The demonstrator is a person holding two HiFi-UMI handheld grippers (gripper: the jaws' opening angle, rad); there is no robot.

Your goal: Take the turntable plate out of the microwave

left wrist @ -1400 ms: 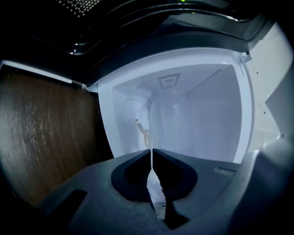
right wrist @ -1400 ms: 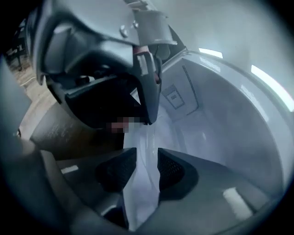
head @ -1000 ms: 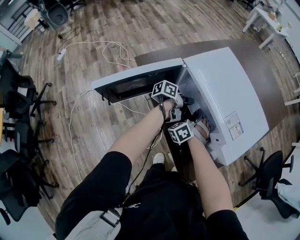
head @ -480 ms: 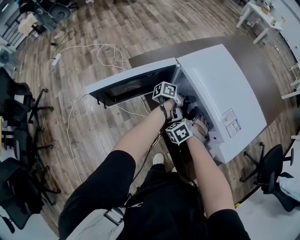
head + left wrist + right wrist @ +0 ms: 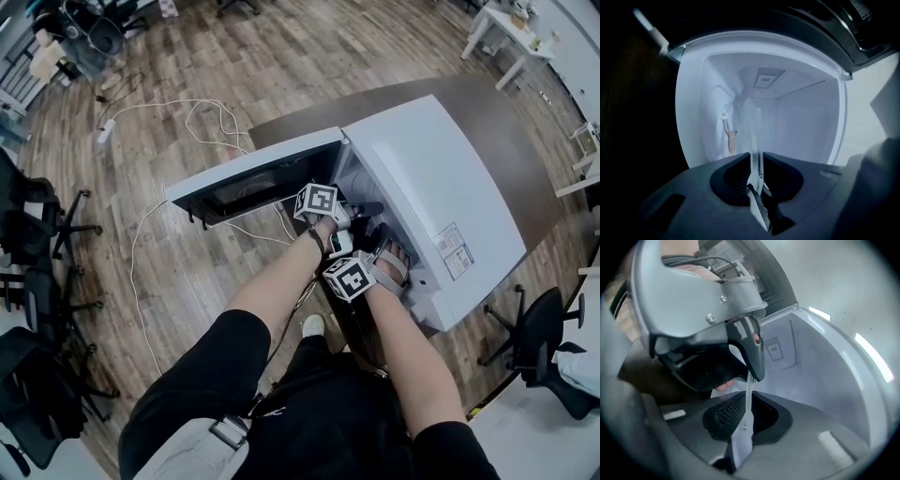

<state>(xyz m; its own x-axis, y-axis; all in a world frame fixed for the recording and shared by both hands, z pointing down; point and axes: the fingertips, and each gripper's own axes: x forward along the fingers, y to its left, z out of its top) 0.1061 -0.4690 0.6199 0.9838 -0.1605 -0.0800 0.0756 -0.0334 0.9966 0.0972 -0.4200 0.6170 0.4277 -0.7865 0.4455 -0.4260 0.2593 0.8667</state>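
The white microwave (image 5: pixel 441 178) stands on a dark table with its door (image 5: pixel 253 178) swung open to the left. Both hands reach into its mouth. In the left gripper view the clear glass turntable plate (image 5: pixel 752 131) shows edge-on, its rim between the closing jaws of my left gripper (image 5: pixel 757 176), which press on it. The right gripper view shows the plate (image 5: pixel 747 404) edge-on too, gripped in my right gripper (image 5: pixel 745 427). The left gripper (image 5: pixel 752 373) pinches the same rim just above. The head view hides the plate and both sets of fingertips inside the cavity.
A small beige part (image 5: pixel 730 138) sticks out from one cavity wall, and a vent grille (image 5: pixel 766 77) sits further in. White cables (image 5: pixel 187 131) trail over the wooden floor. Office chairs (image 5: pixel 37 234) stand at the left, another chair (image 5: pixel 548 347) at the lower right.
The head camera has shifted, so the microwave sits a little lower left in the picture. The left gripper's cube has tilted slightly. Both hands stay at the microwave's mouth.
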